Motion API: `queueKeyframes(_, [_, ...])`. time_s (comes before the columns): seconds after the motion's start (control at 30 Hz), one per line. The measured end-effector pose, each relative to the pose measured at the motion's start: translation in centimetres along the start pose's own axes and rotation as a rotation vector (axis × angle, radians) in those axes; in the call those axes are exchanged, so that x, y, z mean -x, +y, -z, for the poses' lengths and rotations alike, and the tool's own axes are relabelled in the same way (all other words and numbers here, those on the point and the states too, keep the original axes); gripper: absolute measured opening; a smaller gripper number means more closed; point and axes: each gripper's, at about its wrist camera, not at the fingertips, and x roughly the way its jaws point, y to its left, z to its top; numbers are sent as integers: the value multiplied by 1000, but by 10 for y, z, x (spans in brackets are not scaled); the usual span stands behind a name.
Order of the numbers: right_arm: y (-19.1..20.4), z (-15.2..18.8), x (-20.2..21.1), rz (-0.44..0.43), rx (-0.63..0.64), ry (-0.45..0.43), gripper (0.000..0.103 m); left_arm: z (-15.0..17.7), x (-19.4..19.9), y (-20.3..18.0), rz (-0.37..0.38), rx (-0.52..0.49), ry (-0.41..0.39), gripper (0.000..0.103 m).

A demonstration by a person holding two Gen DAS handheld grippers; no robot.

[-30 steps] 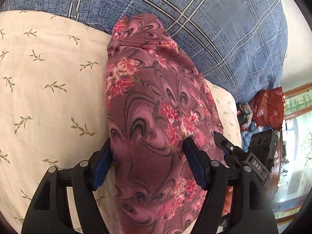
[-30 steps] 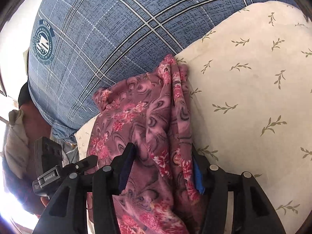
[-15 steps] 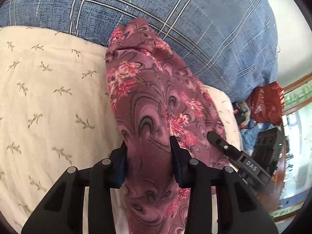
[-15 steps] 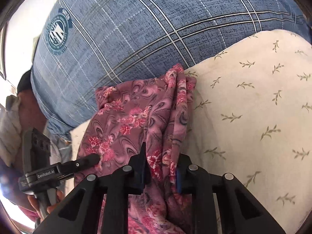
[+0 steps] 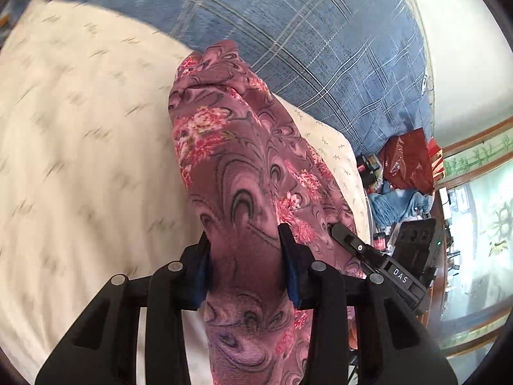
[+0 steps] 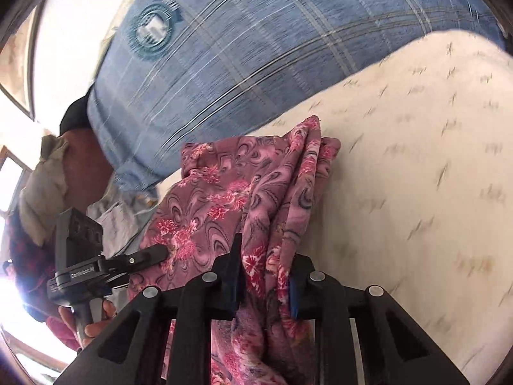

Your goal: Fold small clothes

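Observation:
A mauve garment with pink flowers stretches away from me over the cream sheet with leaf sprigs. My left gripper is shut on a bunched near edge of it, blue pads pressing both sides. In the right wrist view the same floral garment hangs in folds, and my right gripper is shut on another bunch of it. Each gripper appears in the other's view: the right one at the cloth's right side, the left one at its left, held by a hand.
A blue plaid cover lies beyond the garment, with a round emblem. Off the bed's right edge are a red bag, blue cloth and small clutter. A person is at the left of the right wrist view.
Both grippers closed onto the floral garment, then drew back and lifted with it. The cloth now hangs bunched and pulled toward me, and the bed looks farther away.

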Motion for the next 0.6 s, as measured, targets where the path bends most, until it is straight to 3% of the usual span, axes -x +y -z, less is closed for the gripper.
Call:
queueKeyframes(0.17, [-3,51,1,-113,-45,28,23,42,21,31,37,38,-23,36])
queueKeyframes(0.3, [-14,82,-17,1,-37,80,29,59,6,63,-25,87,18,39])
queueKeyframes(0.4, [-21,83,-8,-31,-112,65,37,61,16,72,47,119,2,39])
queueKeyframes(0.6, [-30,43,26,-41,-189,-126,37,23,20,43,-46,-18,-74,41])
